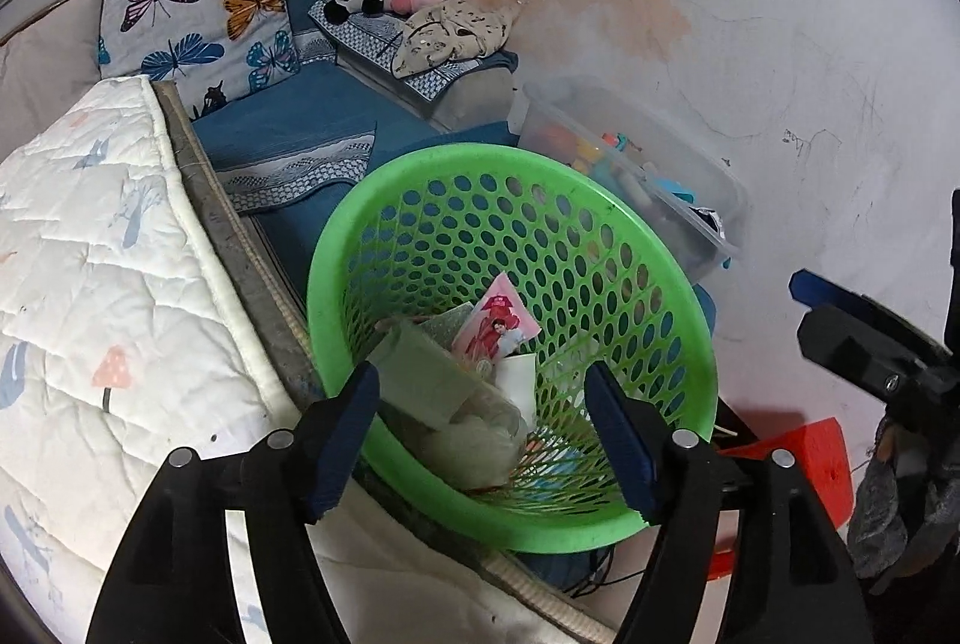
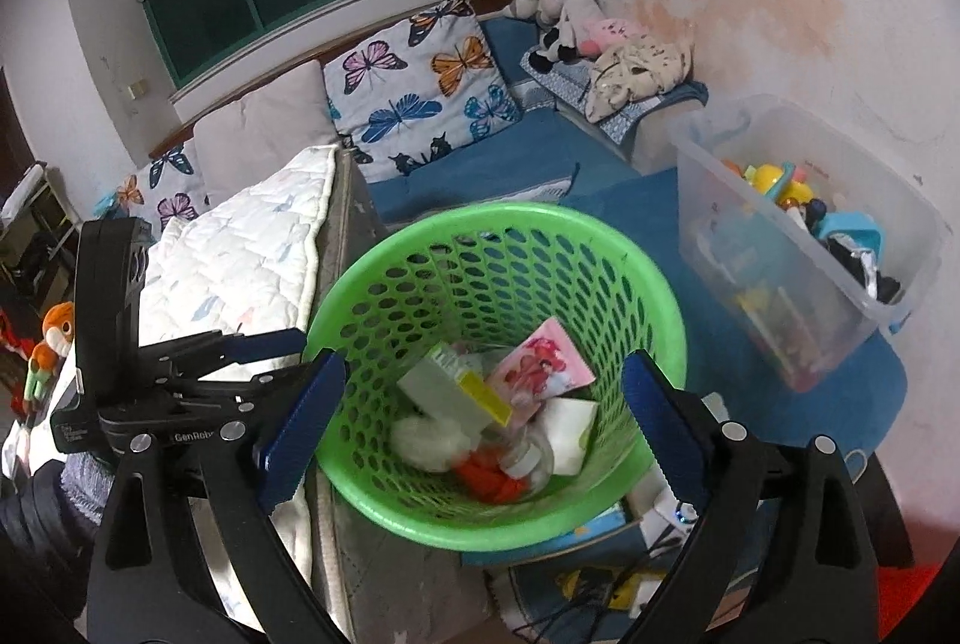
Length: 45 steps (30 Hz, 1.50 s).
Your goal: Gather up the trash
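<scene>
We see the green basket (image 1: 672, 284) standing on the blue floor mat (image 2: 780, 404), just beside the white quilted mattress (image 1: 108, 254). Inside it lies the trash: a pink packet (image 2: 543, 365), a pale green box (image 2: 447, 389), white wrappers and something orange. Our left gripper (image 1: 486, 440) hangs over the basket's near rim, jaws spread, nothing between them. Our right gripper (image 2: 480, 404) likewise stands released above the basket, empty. A clear bin of toys (image 2: 798, 248) sits near the wall; a butterfly pillow (image 2: 420, 86) leans behind.
</scene>
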Each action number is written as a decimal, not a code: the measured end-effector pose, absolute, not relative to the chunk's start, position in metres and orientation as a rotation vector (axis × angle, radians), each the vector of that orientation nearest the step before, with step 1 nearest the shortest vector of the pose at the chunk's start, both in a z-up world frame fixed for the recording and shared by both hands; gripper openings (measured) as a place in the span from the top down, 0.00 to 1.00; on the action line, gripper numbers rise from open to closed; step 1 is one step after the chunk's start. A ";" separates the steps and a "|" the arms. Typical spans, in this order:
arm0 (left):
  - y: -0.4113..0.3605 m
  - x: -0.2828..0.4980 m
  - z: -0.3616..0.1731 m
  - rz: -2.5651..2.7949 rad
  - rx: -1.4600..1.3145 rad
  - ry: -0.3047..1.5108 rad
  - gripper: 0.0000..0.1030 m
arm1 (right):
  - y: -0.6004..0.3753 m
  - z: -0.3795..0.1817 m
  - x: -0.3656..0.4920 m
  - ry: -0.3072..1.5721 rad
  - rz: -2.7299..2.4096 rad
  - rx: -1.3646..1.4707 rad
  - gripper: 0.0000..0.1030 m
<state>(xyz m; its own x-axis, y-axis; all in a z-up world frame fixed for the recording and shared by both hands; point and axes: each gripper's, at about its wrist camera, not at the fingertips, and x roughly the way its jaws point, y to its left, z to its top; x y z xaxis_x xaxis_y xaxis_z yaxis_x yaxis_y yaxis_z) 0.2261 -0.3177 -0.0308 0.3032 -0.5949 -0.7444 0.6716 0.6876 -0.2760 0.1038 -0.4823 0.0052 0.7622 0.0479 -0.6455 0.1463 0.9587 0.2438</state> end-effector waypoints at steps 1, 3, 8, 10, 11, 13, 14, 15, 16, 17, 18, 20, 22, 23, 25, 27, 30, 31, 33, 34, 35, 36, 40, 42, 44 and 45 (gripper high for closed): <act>-0.315 0.225 -0.030 -0.837 0.089 0.941 0.33 | -0.480 0.004 0.103 0.706 -0.047 0.288 0.10; -0.308 0.223 -0.027 -0.829 0.085 0.933 0.33 | -0.473 0.002 0.102 0.712 -0.032 0.280 0.10; -0.283 0.217 -0.017 -0.784 0.073 0.902 0.33 | -0.453 -0.001 0.101 0.721 -0.002 0.264 0.10; -0.270 0.214 -0.013 -0.757 0.070 0.888 0.33 | -0.444 -0.002 0.100 0.720 0.010 0.258 0.10; -0.263 0.213 -0.011 -0.746 0.066 0.880 0.32 | -0.437 -0.002 0.100 0.721 0.015 0.251 0.10; -0.248 0.208 -0.005 -0.713 0.060 0.863 0.31 | -0.428 -0.002 0.100 0.723 0.017 0.231 0.10; -0.242 0.206 -0.003 -0.699 0.057 0.855 0.30 | -0.421 -0.003 0.099 0.725 0.016 0.213 0.10; -0.234 0.203 0.000 -0.682 0.056 0.845 0.29 | -0.414 -0.003 0.099 0.726 0.020 0.203 0.09; -0.227 0.200 0.002 -0.665 0.057 0.835 0.28 | -0.411 -0.004 0.100 0.728 0.026 0.200 0.08; -0.219 0.196 0.005 -0.645 0.059 0.823 0.28 | -0.405 -0.005 0.100 0.733 0.035 0.199 0.08; -0.212 0.193 0.008 -0.629 0.058 0.816 0.27 | -0.401 -0.005 0.100 0.737 0.039 0.198 0.08; -0.198 0.187 0.012 -0.603 0.058 0.796 0.24 | -0.391 -0.006 0.100 0.743 0.046 0.194 0.08; -0.188 0.181 0.016 -0.578 0.062 0.777 0.22 | -0.382 -0.008 0.100 0.750 0.060 0.194 0.08; -0.182 0.177 0.018 -0.566 0.062 0.769 0.21 | -0.376 -0.008 0.100 0.755 0.070 0.193 0.08; -0.169 0.171 0.021 -0.547 0.056 0.755 0.19 | -0.367 -0.009 0.100 0.758 0.074 0.180 0.08; -0.157 0.165 0.022 -0.519 0.061 0.740 0.16 | -0.359 -0.009 0.101 0.762 0.079 0.170 0.08; -0.138 0.157 0.023 -0.473 0.065 0.728 0.11 | -0.347 -0.011 0.100 0.771 0.088 0.165 0.08; -0.133 0.155 0.023 -0.462 0.062 0.726 0.11 | -0.343 -0.012 0.100 0.776 0.090 0.163 0.08; -0.121 0.151 0.024 -0.447 0.049 0.725 0.11 | -0.336 -0.012 0.099 0.778 0.099 0.165 0.08; -0.116 0.149 0.024 -0.439 0.042 0.726 0.10 | -0.333 -0.012 0.099 0.778 0.105 0.167 0.08; -0.110 0.148 0.024 -0.427 0.034 0.727 0.10 | -0.330 -0.011 0.099 0.777 0.109 0.168 0.08; -0.106 0.146 0.023 -0.420 0.030 0.728 0.10 | -0.328 -0.011 0.099 0.777 0.111 0.169 0.08; -0.089 0.140 0.018 -0.382 0.016 0.737 0.09 | -0.318 -0.011 0.099 0.781 0.127 0.176 0.08; -0.082 0.138 0.015 -0.364 0.002 0.746 0.09 | -0.314 -0.012 0.099 0.783 0.136 0.182 0.08; -0.075 0.136 0.014 -0.351 -0.011 0.749 0.09 | -0.309 -0.013 0.099 0.786 0.151 0.188 0.08; -0.070 0.134 0.013 -0.338 -0.015 0.746 0.09 | -0.307 -0.014 0.100 0.786 0.158 0.188 0.08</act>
